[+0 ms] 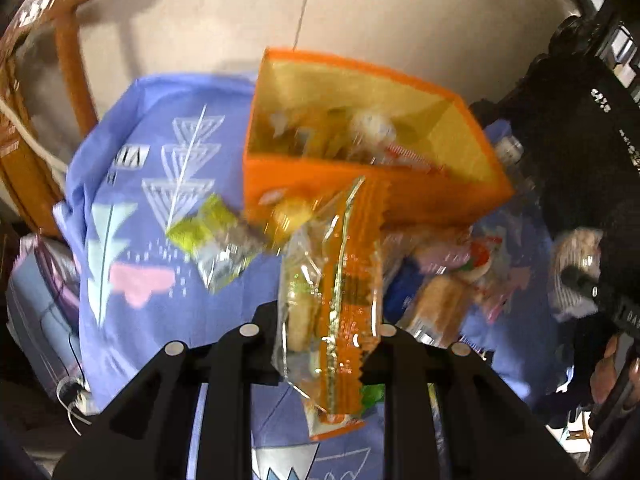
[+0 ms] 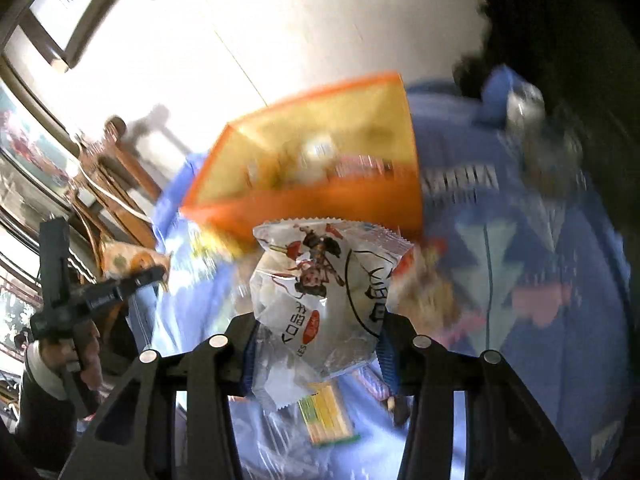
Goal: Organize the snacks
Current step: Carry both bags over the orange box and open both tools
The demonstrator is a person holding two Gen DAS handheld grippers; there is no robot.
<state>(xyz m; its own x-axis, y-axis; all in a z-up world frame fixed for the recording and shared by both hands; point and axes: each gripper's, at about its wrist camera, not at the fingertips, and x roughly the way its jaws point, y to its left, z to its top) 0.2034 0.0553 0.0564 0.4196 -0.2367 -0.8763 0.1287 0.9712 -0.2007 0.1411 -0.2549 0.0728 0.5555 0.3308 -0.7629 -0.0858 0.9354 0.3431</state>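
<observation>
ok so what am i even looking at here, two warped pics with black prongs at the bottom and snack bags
Each picture comes from a fisheye camera on a hand-held gripper; the black prongs are its fingers. In the left wrist view, the left gripper pinches a clear and orange snack packet. In the right wrist view, the right gripper pinches a white snack packet. Ahead stands an open orange box already holding snacks, on a blue patterned cloth with more loose snacks, such as a green packet.

Lighting: bright daylight from your right view's window [image 2: 60, 12], washing out the wall [image 2: 320, 20]. Shadow: chair [image 1: 72, 60] on wall. Blur: heavy motion smear over the orange box [image 2: 320, 152]. Edges: your fisheye bends them, corners black.
</observation>
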